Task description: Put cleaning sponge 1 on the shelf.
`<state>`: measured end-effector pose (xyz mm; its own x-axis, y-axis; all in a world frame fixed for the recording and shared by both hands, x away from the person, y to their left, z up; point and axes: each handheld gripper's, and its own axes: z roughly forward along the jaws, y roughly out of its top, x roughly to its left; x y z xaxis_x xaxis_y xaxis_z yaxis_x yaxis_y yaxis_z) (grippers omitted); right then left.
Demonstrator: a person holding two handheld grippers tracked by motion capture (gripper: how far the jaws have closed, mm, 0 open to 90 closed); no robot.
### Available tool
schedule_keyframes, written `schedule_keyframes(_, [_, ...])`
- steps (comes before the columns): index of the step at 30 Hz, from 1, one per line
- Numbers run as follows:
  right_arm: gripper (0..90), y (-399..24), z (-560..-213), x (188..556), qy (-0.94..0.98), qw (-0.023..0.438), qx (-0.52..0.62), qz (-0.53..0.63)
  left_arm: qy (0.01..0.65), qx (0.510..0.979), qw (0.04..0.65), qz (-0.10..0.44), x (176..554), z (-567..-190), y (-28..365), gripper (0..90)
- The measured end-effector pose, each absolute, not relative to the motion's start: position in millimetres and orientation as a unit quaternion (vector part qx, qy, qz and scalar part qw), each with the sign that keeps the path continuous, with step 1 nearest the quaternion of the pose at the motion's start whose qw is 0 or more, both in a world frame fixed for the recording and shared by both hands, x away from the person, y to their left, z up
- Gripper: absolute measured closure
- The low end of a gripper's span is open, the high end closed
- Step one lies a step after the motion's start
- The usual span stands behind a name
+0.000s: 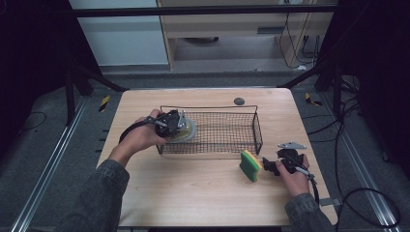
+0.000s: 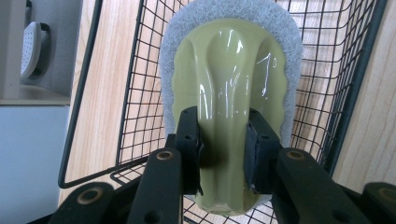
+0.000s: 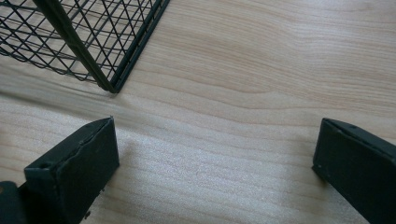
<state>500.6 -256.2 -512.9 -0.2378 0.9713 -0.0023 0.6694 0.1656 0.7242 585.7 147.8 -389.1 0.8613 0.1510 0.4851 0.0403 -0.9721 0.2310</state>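
Left gripper (image 2: 223, 149) clamped on the raised olive-green handle of a scrubber (image 2: 229, 93) with a white mesh pad, fingers (image 2: 189, 140) pressing either side of the ridge. Scrubber held inside the left end of the black wire basket (image 1: 227, 108), at mid-table (image 1: 193, 193). Right gripper (image 1: 271, 166) resting low at the near right, fingers (image 3: 74, 172) wide apart with bare wood between them, just right of a green-and-yellow sponge (image 1: 250, 165) standing on edge near the basket's right corner.
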Motion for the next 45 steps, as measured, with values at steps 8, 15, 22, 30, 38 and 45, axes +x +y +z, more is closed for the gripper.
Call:
schedule_keyframes(8, [0.5, -255.9, -512.7, 500.5, 0.722, 0.243, 0.569, 0.309, 0.056, 0.958, 0.109, 0.26, 585.4, -392.1, 149.9, 70.5])
schedule_keyframes(15, [0.5, -256.2, -512.8, 500.6, 0.723, 0.244, 0.568, 0.309, 0.059, 0.961, 0.101, 0.251, 587.7, -397.6, 149.0, 70.5])
schedule_keyframes(22, [0.5, -256.2, -512.8, 500.6, 0.723, 0.244, 0.567, 0.309, 0.067, 0.963, 0.097, 0.242, 593.1, -403.2, 148.7, 70.5])
schedule_keyframes(30, [0.5, -256.2, -512.8, 500.7, 0.723, 0.244, 0.567, 0.31, 0.071, 0.966, 0.096, 0.23, 596.2, -408.2, 147.9, 70.4])
schedule_keyframes(38, [0.5, -256.1, -512.8, 500.5, 0.723, 0.243, 0.568, 0.309, 0.075, 0.969, 0.094, 0.216, 599.7, -413.8, 145.9, 70.2])
schedule_keyframes(45, [0.4, -256.1, -512.8, 500.6, 0.723, 0.244, 0.568, 0.309, 0.074, 0.971, 0.097, 0.205, 600.1, -414.8, 141.0, 69.4])
